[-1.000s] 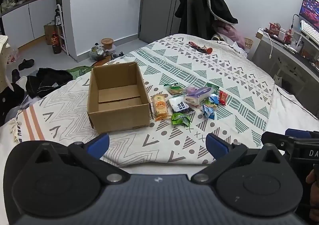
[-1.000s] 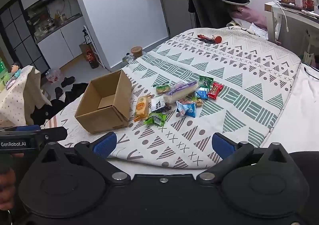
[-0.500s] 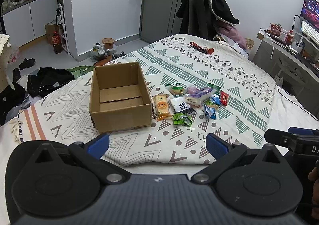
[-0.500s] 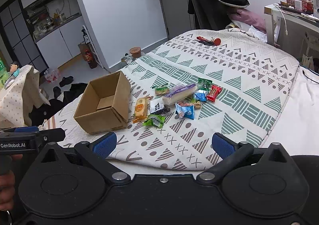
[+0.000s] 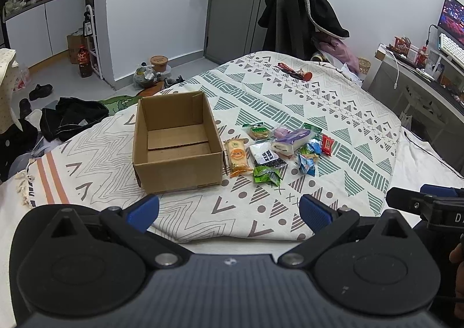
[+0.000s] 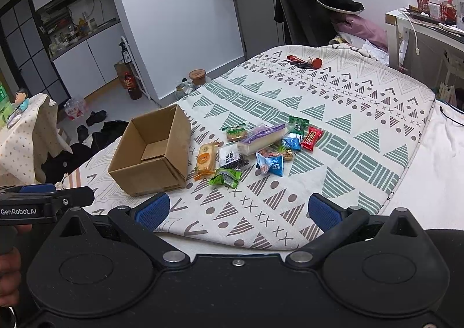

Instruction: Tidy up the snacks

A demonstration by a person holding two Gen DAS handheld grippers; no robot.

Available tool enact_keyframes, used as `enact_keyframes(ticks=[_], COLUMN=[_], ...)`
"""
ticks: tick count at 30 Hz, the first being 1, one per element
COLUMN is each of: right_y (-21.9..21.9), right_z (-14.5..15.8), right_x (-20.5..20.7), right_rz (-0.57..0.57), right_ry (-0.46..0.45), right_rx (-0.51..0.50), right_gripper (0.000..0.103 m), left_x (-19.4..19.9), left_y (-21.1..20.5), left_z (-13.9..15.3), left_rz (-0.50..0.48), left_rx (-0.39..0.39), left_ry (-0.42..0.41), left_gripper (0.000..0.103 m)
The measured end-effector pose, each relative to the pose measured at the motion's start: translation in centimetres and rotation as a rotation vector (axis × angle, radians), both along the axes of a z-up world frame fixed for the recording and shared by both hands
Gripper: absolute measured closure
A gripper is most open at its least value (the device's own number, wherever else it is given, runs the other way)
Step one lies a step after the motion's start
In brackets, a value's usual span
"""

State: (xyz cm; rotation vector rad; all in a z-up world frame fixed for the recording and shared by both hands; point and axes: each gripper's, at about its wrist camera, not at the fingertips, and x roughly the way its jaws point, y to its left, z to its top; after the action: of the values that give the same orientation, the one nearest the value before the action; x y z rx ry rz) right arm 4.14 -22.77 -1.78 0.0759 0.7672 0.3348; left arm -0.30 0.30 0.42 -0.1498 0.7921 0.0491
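Left gripper (image 5: 229,207): blue-padded fingers spread wide, grasping nothing, near bed edge
Right gripper (image 6: 237,209): likewise released, empty
Patterned bedspread (image 5: 290,107): bears all items
Open brown cardboard box (image 5: 177,142): upright, empty
Loose pile of wrapped snacks (image 5: 278,148): just right of box; orange packet (image 5: 237,156) nearest it

Cardboard box (image 5: 177,143): open, upright, empty, stood left on bedspread. Snack packets (image 5: 278,151): clustered flat just right of it.
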Motion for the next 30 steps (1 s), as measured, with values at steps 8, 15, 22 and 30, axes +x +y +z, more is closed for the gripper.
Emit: enact_keyframes(ticks=[8, 15, 22, 30], right_y=[-0.02, -0.13, -0.22, -0.24], right_z=[0.07, 0.21, 0.40, 0.22], right_x=[0.00, 0.09, 0.42, 0.93], right_rz=[0.000, -0.003, -0.001, 0.000], right_ry=[-0.001, -0.003, -0.004, 0.001], right_rx=[-0.001, -0.003, -0.004, 0.000], right_gripper=[0.000, 0.000, 0.000, 0.000], left_x=[-0.03, -0.08, -0.10, -0.05], left_y=[0.12, 0.15, 0.09, 0.29], left_z=[0.08, 0.08, 0.06, 0.35], left_rz=[0.003, 0.001, 0.002, 0.001], left_rx=[-0.002, -0.001, -0.001, 0.001], left_ry=[-0.001, -0.002, -0.002, -0.003], left_gripper=[0.001, 0.001, 0.001, 0.001])
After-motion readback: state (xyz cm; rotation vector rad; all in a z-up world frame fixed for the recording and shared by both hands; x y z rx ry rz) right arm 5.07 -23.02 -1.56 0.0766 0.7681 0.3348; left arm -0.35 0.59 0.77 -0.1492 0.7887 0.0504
